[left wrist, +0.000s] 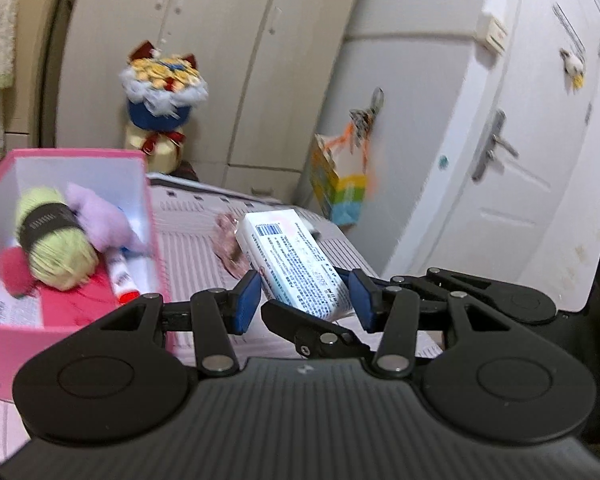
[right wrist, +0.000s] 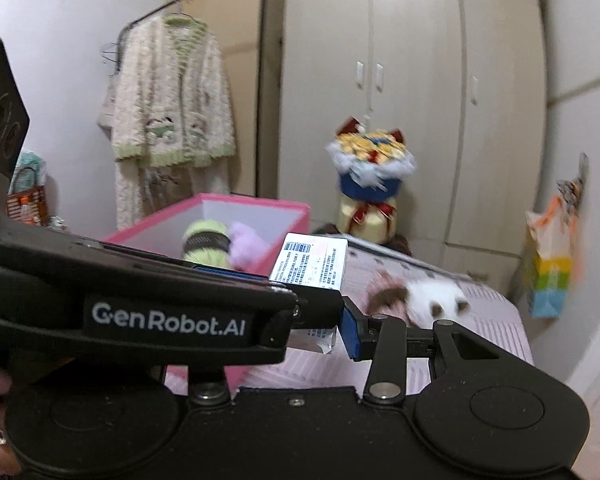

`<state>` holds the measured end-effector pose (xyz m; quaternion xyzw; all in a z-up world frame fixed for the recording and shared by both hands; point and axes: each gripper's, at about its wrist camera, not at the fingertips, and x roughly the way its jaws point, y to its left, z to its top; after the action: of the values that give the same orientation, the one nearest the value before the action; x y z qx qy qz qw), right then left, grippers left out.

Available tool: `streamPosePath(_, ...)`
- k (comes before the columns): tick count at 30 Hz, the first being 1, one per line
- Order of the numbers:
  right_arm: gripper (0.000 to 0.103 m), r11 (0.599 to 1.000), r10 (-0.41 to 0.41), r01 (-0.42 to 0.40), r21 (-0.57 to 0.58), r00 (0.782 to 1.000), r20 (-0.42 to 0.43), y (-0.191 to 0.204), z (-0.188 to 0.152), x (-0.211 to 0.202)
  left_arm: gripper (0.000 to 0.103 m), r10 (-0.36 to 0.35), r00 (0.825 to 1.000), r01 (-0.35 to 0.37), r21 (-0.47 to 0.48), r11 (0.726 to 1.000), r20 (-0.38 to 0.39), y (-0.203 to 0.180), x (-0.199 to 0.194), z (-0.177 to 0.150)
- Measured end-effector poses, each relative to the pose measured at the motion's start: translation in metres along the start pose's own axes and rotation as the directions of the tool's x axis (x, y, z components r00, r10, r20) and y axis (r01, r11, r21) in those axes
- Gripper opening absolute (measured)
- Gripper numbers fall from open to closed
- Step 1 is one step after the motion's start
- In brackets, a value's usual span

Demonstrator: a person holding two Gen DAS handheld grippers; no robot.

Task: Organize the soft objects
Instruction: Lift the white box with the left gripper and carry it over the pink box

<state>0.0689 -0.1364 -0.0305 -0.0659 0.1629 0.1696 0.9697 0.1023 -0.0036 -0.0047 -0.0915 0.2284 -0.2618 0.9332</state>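
Observation:
A white tissue pack [left wrist: 296, 264] with blue print sits tilted between the blue pads of my left gripper [left wrist: 304, 296]. The jaws stand wider than the pack, with gaps on both sides. A black finger of the other gripper [left wrist: 308, 326] lies under the pack's near end. In the right wrist view the same pack [right wrist: 310, 262] is between the left gripper's body [right wrist: 168, 318] and my right gripper's blue pad [right wrist: 350, 330]; whether the right gripper clamps the pack I cannot tell. The pink box [left wrist: 80, 330] at left holds a green yarn ball [left wrist: 56, 248], a purple plush [left wrist: 100, 220] and red items.
A striped pink cloth [left wrist: 196, 264] covers the table. A brown-and-white plush [right wrist: 416, 296] lies on it right of the pack. A blue bouquet toy [left wrist: 162, 92] stands behind. A colourful bag [left wrist: 340, 192] hangs on a white door. A fluffy cardigan [right wrist: 172, 100] hangs on a rack.

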Motion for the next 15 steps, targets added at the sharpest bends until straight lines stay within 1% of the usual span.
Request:
streamPosePath(3,0.047,0.999,0.035,-0.033,-0.040,0.999,0.037,0.009,0.014,0.009,0.047,0.017,0.999,-0.014,-0.050,0.999,0.046,0.017,-0.006,0.009)
streamPosePath(6,0.048,0.994,0.077,-0.073,-0.077,0.996,0.041,0.018,0.024,0.023,0.047,0.048,0.996,-0.042,-0.079,0.996,0.075,0.036,-0.012,0.013)
streamPosePath(10,0.048,0.984,0.131,-0.129,-0.126,0.991,0.012,0.035,0.032,0.044,0.046,0.108,0.991,-0.098,-0.119,0.988,0.080,0.059,-0.016,0.014)
streamPosePath(15,0.047,0.958,0.235,-0.241,-0.155,0.970,-0.054,0.053,0.037,0.076,0.047,0.194,0.979,-0.180,-0.172,0.969,0.067,0.087,-0.021,0.006)
